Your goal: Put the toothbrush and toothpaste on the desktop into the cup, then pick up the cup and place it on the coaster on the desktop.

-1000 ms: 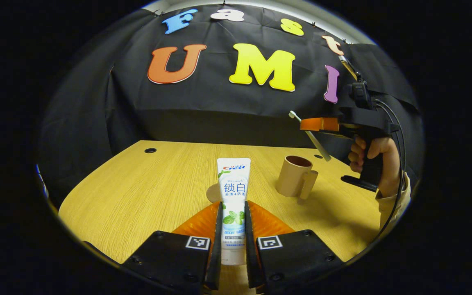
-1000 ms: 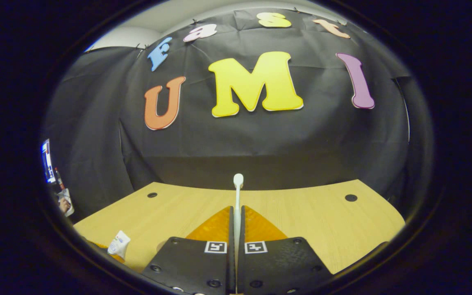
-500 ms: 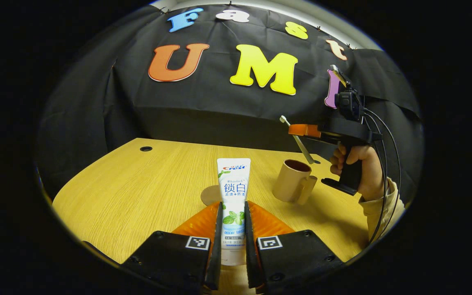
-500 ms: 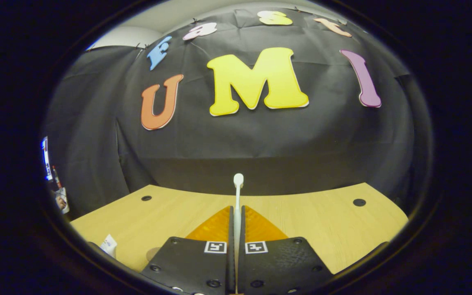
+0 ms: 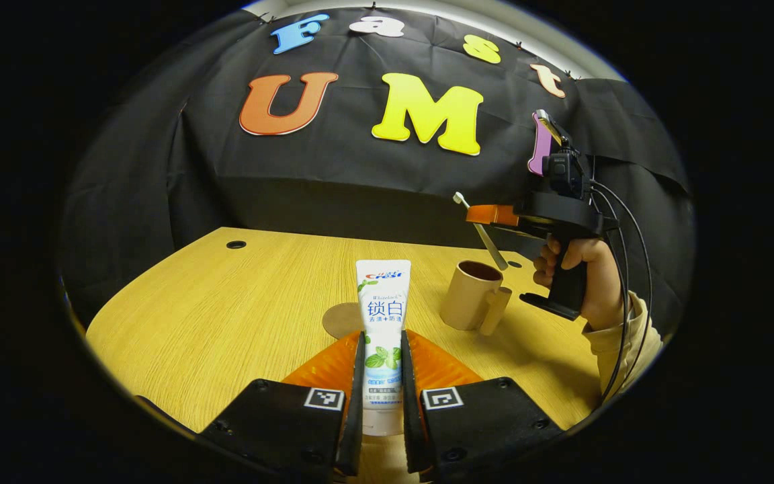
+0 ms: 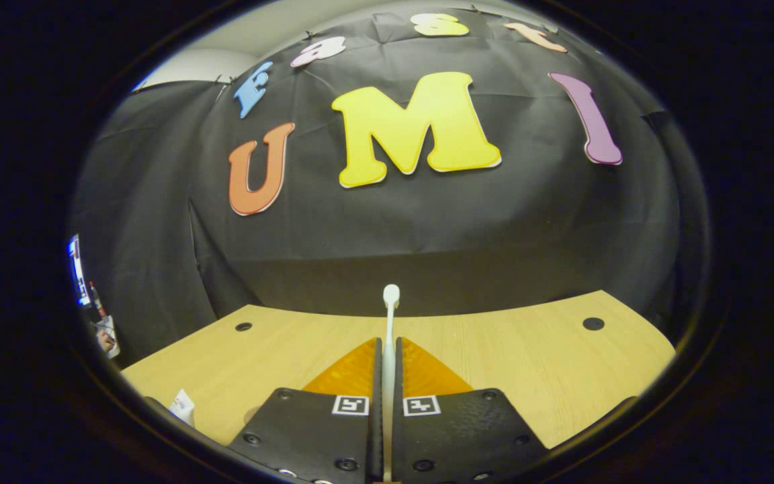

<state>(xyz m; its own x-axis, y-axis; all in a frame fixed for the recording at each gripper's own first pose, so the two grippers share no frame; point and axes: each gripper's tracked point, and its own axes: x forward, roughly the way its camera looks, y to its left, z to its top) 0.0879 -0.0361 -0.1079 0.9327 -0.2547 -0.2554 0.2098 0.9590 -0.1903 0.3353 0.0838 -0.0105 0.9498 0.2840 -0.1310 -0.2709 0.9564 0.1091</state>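
**A:** How far along does the task look?

**B:** Early — nothing is in the cup (image 5: 469, 294) yet. The left gripper (image 5: 380, 376) has both fingers pressed on the toothpaste tube (image 5: 383, 316), holding it lifted and pointing away toward the far side of the wooden desktop (image 5: 226, 316). The right gripper (image 5: 488, 215), seen from the left gripper view off to the right, is clamped on the toothbrush (image 5: 480, 228), which hangs slanted with its lower end just above the cup's mouth and its head up and to the left.

**A:** So what is left?

**B:** By the look of it, everything that counts: the toothbrush goes down into the cup, then the toothpaste, then the cup itself moves onto the round coaster (image 5: 341, 320), which lies on the desktop left of the cup and just beyond the tube.

**A:** Does the right gripper view agree about the grip?

**B:** Yes — there the right gripper (image 6: 387, 376) has its fingers nearly together with the toothbrush (image 6: 389, 336) pinched between them, the white head standing up against the dark booth wall.

**A:** What is hard to make out?

**B:** Whether the toothbrush's lower tip has crossed the cup's rim or only hovers over it — the angle does not settle it. The near part of the coaster is hidden behind the tube. The tube's cap end is tucked down between the left gripper's fingers. In the right gripper view, a scrap of the toothpaste tube (image 6: 183, 405) peeks in at the lower left edge, cut off. A hand (image 5: 578, 275) and sleeve hold the right gripper's handle.
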